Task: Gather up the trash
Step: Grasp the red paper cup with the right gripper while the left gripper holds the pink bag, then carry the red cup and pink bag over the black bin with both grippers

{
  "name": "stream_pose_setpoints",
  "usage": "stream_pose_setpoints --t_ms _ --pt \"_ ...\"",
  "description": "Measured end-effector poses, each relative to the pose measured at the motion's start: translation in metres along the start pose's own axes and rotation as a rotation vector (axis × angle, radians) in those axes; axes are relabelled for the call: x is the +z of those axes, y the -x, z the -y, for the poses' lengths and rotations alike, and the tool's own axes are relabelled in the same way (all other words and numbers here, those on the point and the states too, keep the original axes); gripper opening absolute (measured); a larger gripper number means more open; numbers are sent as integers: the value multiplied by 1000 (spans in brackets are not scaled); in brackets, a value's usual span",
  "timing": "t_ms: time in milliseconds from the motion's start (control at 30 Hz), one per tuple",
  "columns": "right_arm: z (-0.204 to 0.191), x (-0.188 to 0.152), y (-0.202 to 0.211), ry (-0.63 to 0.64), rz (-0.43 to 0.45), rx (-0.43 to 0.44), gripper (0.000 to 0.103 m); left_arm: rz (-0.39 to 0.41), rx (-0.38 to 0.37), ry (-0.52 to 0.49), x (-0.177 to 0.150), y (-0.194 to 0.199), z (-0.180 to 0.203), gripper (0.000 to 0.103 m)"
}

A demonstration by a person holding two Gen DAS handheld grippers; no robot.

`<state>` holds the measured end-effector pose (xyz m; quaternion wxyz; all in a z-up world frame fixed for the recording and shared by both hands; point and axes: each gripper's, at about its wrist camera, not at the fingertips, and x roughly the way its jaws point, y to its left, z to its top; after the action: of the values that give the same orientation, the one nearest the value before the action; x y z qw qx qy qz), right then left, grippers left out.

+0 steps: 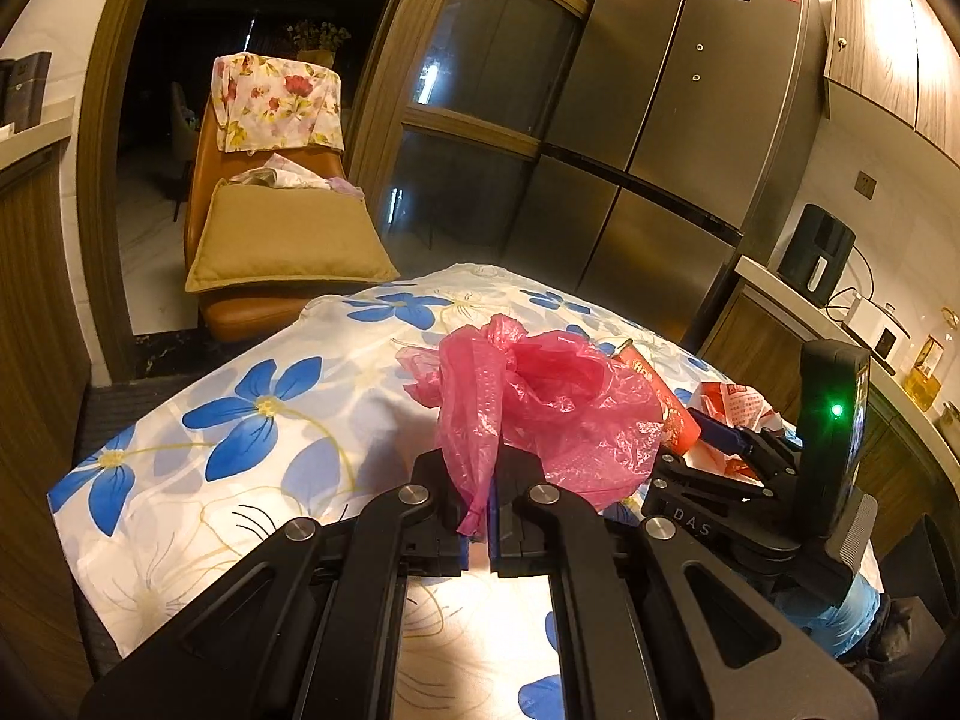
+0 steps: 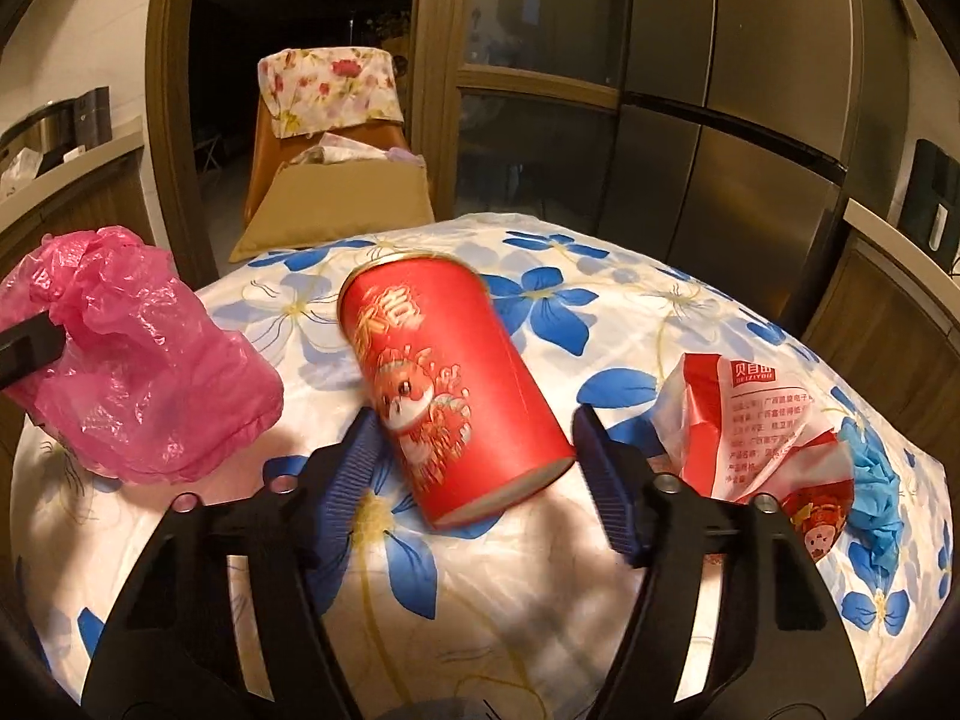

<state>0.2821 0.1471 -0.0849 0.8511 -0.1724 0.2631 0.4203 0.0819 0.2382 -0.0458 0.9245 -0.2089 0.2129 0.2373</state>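
My left gripper (image 1: 478, 483) is shut on a pink plastic bag (image 1: 540, 402) and holds it just above the flowered tablecloth (image 1: 240, 420). The bag also shows at the left of the right wrist view (image 2: 138, 354). My right gripper (image 2: 474, 450) is open, its blue pads on either side of a red can (image 2: 444, 384) that lies on its side on the cloth. The pads are close to the can, and I cannot tell if they touch it. A red and white snack wrapper (image 2: 762, 420) and a crumpled blue glove (image 2: 876, 480) lie to the right.
An orange chair (image 1: 276, 228) with a tan cushion and flowered cloth stands beyond the table in a doorway. A steel fridge (image 1: 678, 120) is at the back right. A counter with appliances (image 1: 828, 264) runs along the right.
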Motion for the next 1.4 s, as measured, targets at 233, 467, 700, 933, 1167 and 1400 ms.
stream_pose_setpoints --t_ms 233,467,700,933,1167,1400 --pt "1 -1 15 -7 43 4 58 -4 8 1 -2 0 -1 4" --pt "11 -9 47 -76 82 13 57 10 6 -9 -2 9 4 4" --pt "16 -23 101 -128 153 10 57 25 -21 -29 -4 22 20 4" --pt "44 -52 158 -209 194 -79 58 35 -72 -76 -9 37 52 4" --pt "83 -85 219 -291 240 -209 58 35 -173 -162 -20 48 110 4" --pt "127 -122 279 -391 281 -370 58 13 -306 -268 -37 51 184 4"
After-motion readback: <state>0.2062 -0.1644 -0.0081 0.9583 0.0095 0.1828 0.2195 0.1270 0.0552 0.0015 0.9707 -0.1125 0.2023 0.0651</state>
